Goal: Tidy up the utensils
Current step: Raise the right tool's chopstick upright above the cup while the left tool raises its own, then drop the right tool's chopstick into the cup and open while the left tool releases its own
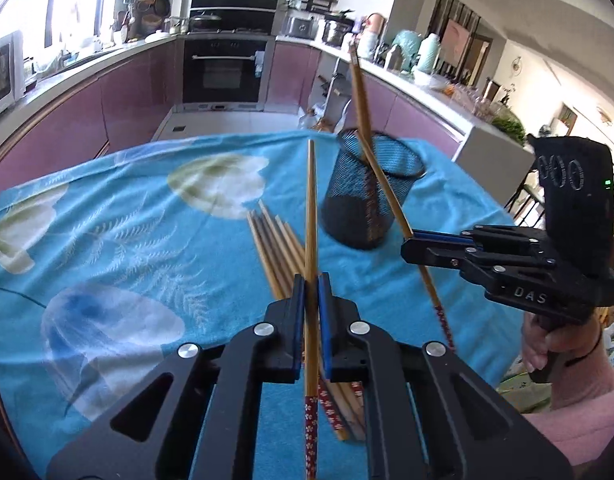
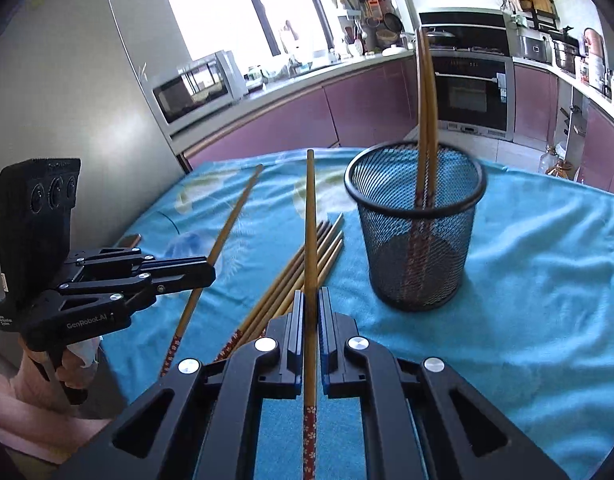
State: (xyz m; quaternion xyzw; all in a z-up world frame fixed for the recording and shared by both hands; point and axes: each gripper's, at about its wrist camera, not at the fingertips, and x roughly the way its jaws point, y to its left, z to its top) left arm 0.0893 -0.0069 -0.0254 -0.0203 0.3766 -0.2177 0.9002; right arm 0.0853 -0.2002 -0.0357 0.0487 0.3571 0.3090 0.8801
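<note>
A black mesh cup (image 1: 367, 188) (image 2: 417, 224) stands on the blue cloth with two chopsticks (image 2: 425, 92) upright in it. Several wooden chopsticks with red patterned ends lie in a pile (image 1: 281, 252) (image 2: 299, 276) beside the cup. My left gripper (image 1: 311, 280) (image 2: 211, 270) is shut on one chopstick (image 1: 311, 216) (image 2: 235, 212), held above the pile. My right gripper (image 2: 311, 294) (image 1: 405, 246) is shut on another chopstick (image 2: 311, 220) (image 1: 387, 192), just right of the cup in the left wrist view.
The table is covered by a blue floral cloth (image 1: 127, 232) (image 2: 547, 280). Behind it is a kitchen with purple cabinets, an oven (image 1: 227, 68), a microwave (image 2: 199, 88) and cluttered counters. A phone (image 2: 129, 240) lies near the table's left edge.
</note>
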